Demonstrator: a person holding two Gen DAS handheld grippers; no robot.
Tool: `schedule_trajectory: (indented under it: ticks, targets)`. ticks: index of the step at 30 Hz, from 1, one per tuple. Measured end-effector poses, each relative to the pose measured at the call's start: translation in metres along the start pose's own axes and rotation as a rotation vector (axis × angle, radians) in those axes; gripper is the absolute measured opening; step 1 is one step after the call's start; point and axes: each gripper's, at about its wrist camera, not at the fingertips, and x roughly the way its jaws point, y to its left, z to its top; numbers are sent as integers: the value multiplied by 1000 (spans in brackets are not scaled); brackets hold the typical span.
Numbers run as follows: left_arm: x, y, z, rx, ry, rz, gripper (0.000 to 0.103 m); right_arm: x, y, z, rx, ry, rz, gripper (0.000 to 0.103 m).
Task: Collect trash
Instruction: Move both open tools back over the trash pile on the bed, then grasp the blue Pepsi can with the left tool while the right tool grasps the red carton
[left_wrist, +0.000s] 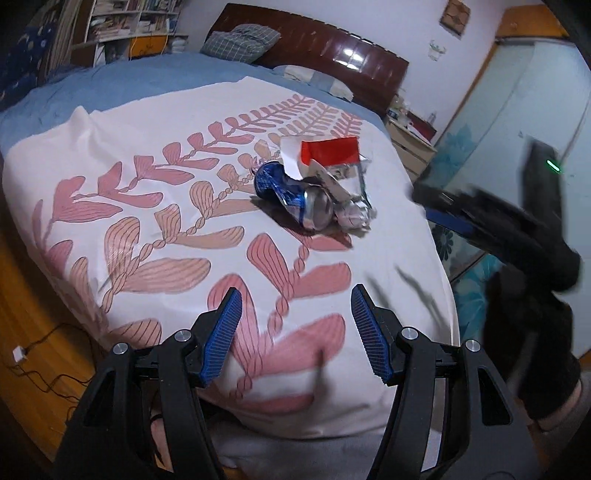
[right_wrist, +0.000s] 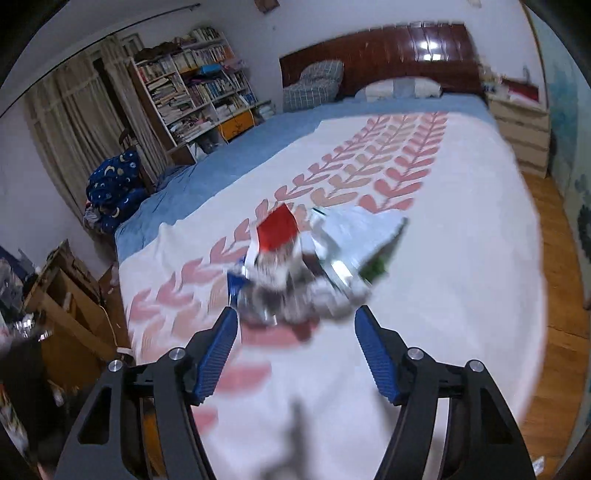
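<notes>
A small pile of trash lies on the white leaf-patterned cloth (left_wrist: 155, 206) on the bed: a crushed blue can (left_wrist: 291, 195), a red and white carton (left_wrist: 328, 153) and crumpled silver foil (left_wrist: 354, 214). My left gripper (left_wrist: 295, 306) is open and empty, well short of the pile. My right gripper (right_wrist: 295, 325) is open, just in front of the pile, which is blurred in the right wrist view: the red carton (right_wrist: 277, 232), the can (right_wrist: 255, 299) and the silver wrapper (right_wrist: 354, 236). The right gripper also shows blurred in the left wrist view (left_wrist: 480, 218).
A blue sheet (right_wrist: 229, 162) covers the far side of the bed, with pillows (right_wrist: 399, 86) at a brown headboard (left_wrist: 332, 48). A bookshelf (right_wrist: 195, 88) stands on the left, a nightstand (right_wrist: 521, 129) on the right. The wooden floor (right_wrist: 557, 295) lies beside the bed.
</notes>
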Motion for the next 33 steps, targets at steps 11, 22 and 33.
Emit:
schedule_trajectory:
  ticks: [11, 22, 33]
  targets:
    - [30, 9, 16, -24, 38, -5, 66, 102, -2, 25, 172, 92, 103, 7]
    - [84, 32, 67, -158, 58, -94, 79, -36, -21, -9, 148, -61, 164, 6]
    - [155, 63, 94, -387, 113, -192, 63, -66, -53, -102, 203, 48, 95, 6]
